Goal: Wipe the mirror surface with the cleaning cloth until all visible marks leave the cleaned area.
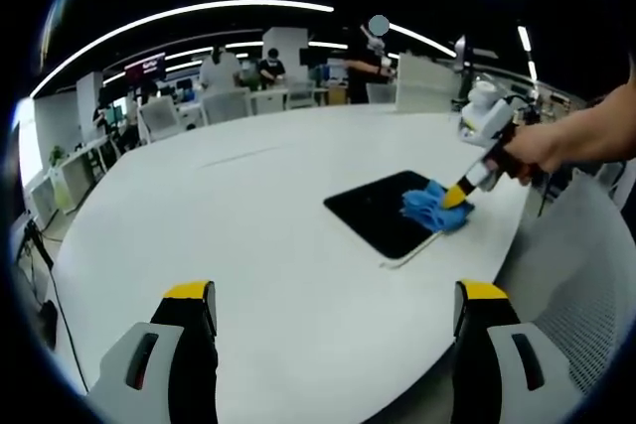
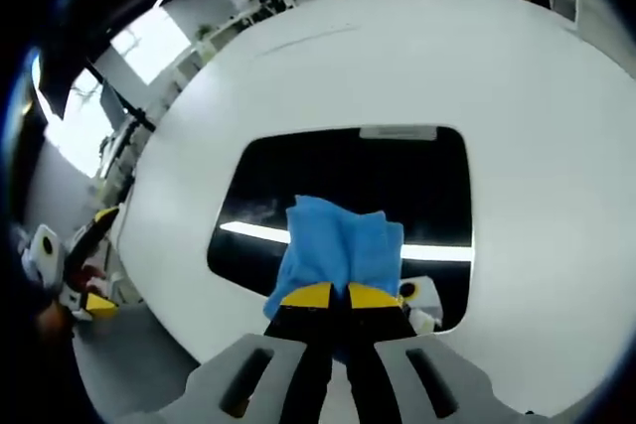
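While the open office with its ceiling light strips (image 1: 238, 9) spread behind the round white table (image 1: 248, 245), wiping looked underway, the dark mirror (image 2: 343, 186) lying flat under the blue cleaning cloth (image 2: 338, 245) pinched by the right gripper (image 2: 338, 297), the left gripper (image 1: 333, 310) gaping wide, marks indiscernible.

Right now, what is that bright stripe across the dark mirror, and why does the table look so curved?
In the right gripper view, the stripe on the mirror looks like a reflected ceiling light, partly hidden by the blue cloth. In the left gripper view, the fisheye lens bends the white table and the ceiling lights.
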